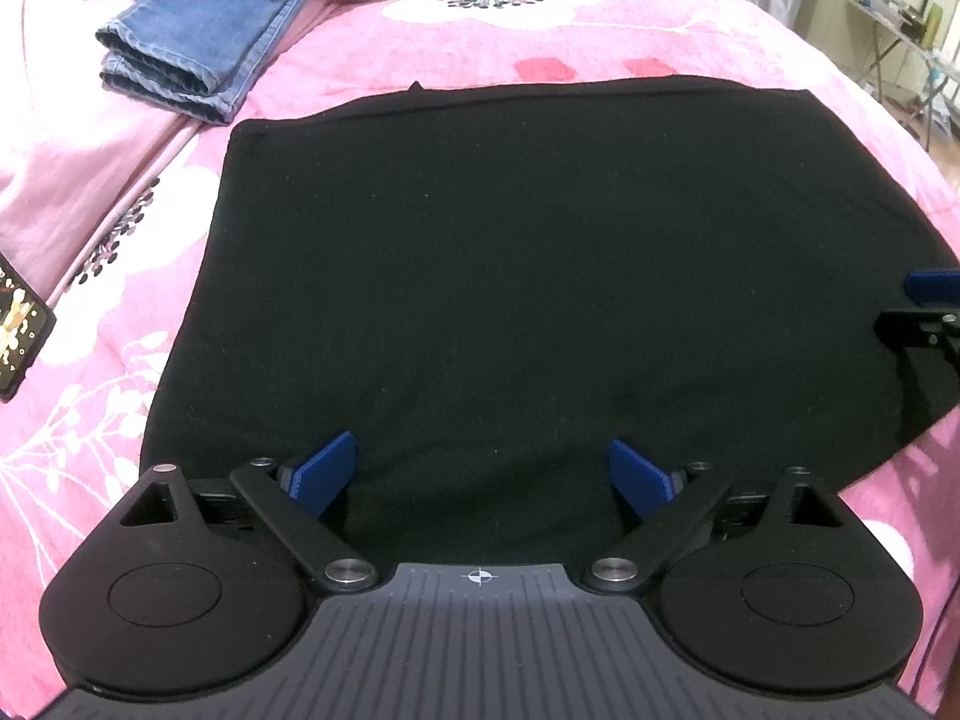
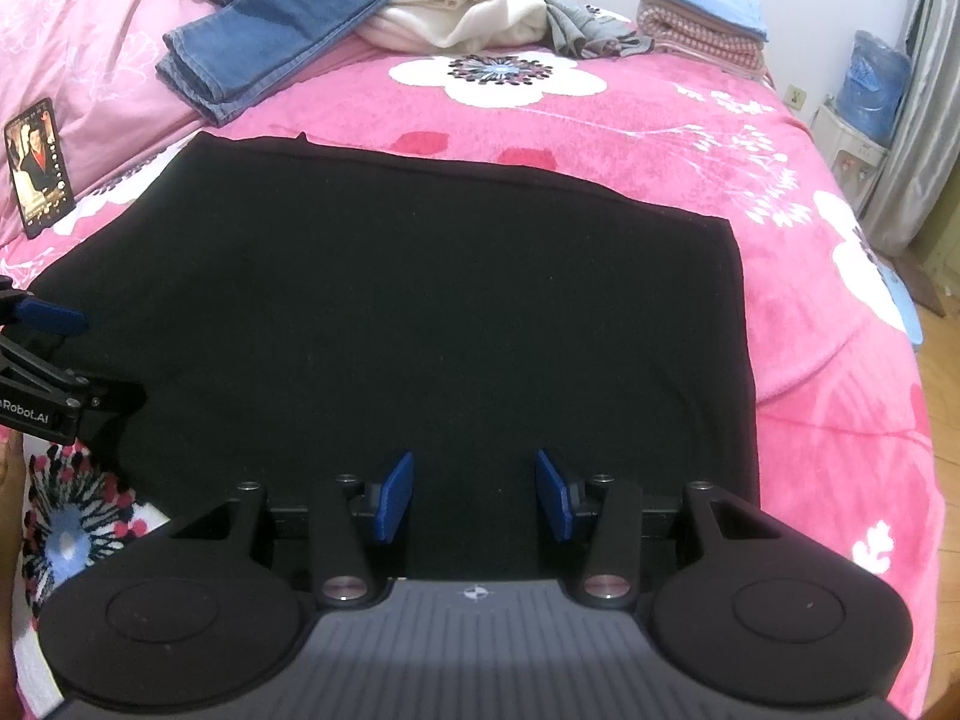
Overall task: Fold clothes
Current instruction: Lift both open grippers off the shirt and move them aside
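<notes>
The flat black knit garment (image 1: 540, 276) lies spread smooth on the pink flowered bedspread (image 1: 600, 30), its near hem toward the bed's near edge and its far hem straight across the middle of the bed. The left claw (image 1: 483, 474) hovers over the near hem with its blue pads (image 1: 324, 471) wide apart and nothing between them. The right claw (image 2: 474, 495) hangs over the same hem further along, jaws about half apart, also gripping nothing.

Toward the bed's far edge sit blue denim jeans (image 2: 282, 18), a cream fleece bundle (image 2: 468, 12) and a folded stack of towels (image 2: 702, 24); a phone with a lit screen (image 2: 39, 168) rests near the left edge.

The risks, as I judge them: pinching only the top layer, so the fold drags unevenly, or the two claws lifting unevenly and skewing the hem. A fold carried too far would crowd the jeans.
</notes>
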Motion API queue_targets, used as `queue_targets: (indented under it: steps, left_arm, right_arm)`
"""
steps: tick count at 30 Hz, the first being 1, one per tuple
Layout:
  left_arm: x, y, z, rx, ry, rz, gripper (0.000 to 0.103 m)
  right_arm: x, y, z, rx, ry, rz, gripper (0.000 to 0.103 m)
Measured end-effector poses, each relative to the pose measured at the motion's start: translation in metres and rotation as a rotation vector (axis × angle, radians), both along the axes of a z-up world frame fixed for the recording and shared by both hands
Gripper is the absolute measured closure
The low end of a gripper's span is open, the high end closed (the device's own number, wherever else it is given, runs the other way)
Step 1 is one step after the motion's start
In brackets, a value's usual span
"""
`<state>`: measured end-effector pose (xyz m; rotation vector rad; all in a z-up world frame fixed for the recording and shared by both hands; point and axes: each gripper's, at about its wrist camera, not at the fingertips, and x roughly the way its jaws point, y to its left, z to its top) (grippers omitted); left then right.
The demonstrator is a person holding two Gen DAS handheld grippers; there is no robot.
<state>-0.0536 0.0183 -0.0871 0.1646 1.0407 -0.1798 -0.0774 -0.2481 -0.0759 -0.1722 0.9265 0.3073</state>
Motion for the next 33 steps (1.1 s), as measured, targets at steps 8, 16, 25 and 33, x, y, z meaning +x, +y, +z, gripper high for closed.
queue_targets:
  steps: [8, 16, 25, 33]
  left_arm:
    - [-0.022, 0.035, 0.024, -0.002, -0.059, -0.015, 0.009]
    - [-0.043, 0.074, 0.038, 0.11, -0.116, 0.044, 0.012]
    - [-0.057, 0.088, 0.025, 0.136, -0.1, 0.102, 0.02]
    - [-0.054, 0.116, 0.035, 0.069, -0.141, 0.174, 0.02]
  right_arm:
    - [-0.009, -0.035, 0.019, 0.054, -0.064, -0.081, 0.055]
    - [-0.025, -0.067, 0.02, 0.103, -0.042, -0.098, 0.055]
    - [-0.038, -0.051, -0.009, 0.009, 0.084, -0.014, 0.057]
    - [-0.047, -0.051, 0.019, 0.048, 0.037, 0.094, 0.06]
